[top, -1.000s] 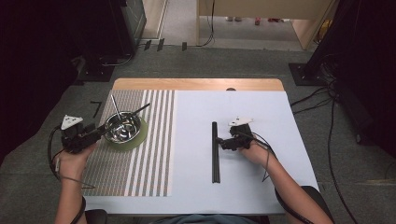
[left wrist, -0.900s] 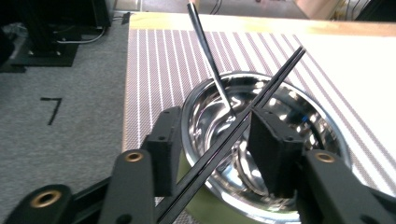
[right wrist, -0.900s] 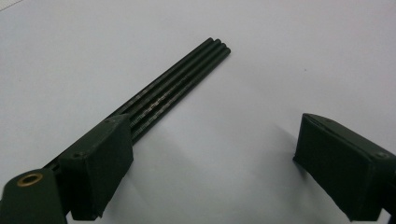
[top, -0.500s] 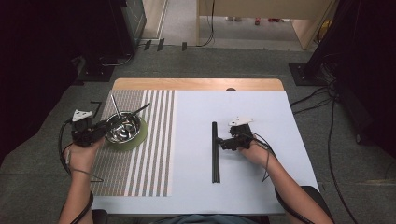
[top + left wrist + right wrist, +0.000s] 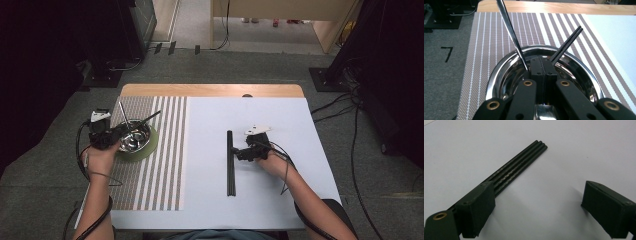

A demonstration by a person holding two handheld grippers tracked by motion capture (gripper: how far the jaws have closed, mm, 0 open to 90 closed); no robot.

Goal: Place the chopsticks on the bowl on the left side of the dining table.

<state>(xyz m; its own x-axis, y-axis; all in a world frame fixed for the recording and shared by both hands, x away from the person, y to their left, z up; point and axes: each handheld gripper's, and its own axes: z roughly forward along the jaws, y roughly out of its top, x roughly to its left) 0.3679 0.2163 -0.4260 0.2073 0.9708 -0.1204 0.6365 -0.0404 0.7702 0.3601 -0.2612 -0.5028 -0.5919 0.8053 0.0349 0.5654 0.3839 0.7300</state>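
Forearms came in from the near edge of the table [image 5: 260,210], one to each side. On the right, the right gripper [image 5: 246,152] rested on the pale blue sheet [image 5: 280,120] with its jaws spread wide and nothing between them; in the right gripper view one jaw lay right against a bundle of black chopsticks [image 5: 520,165], which ran away from it across the sheet, while the other jaw stood well apart. From above, that bundle [image 5: 230,162] lay straight, pointing away from the person, just left of the right gripper. On the left, the left gripper [image 5: 120,137] reached over the near-left rim of a steel bowl [image 5: 134,140] that sat on a green disc [image 5: 148,148] on the striped mat [image 5: 165,165]. Its jaws had just been closing and now met pad to pad inside the bowl [image 5: 509,72]; whether they pinched the rim could not be told. A metal rod [image 5: 510,32] and a pair of black chopsticks [image 5: 566,45] leaned out of the bowl, away from the person, either side of the shut jaws. Farther off, bare wood [image 5: 210,90] edged the table.
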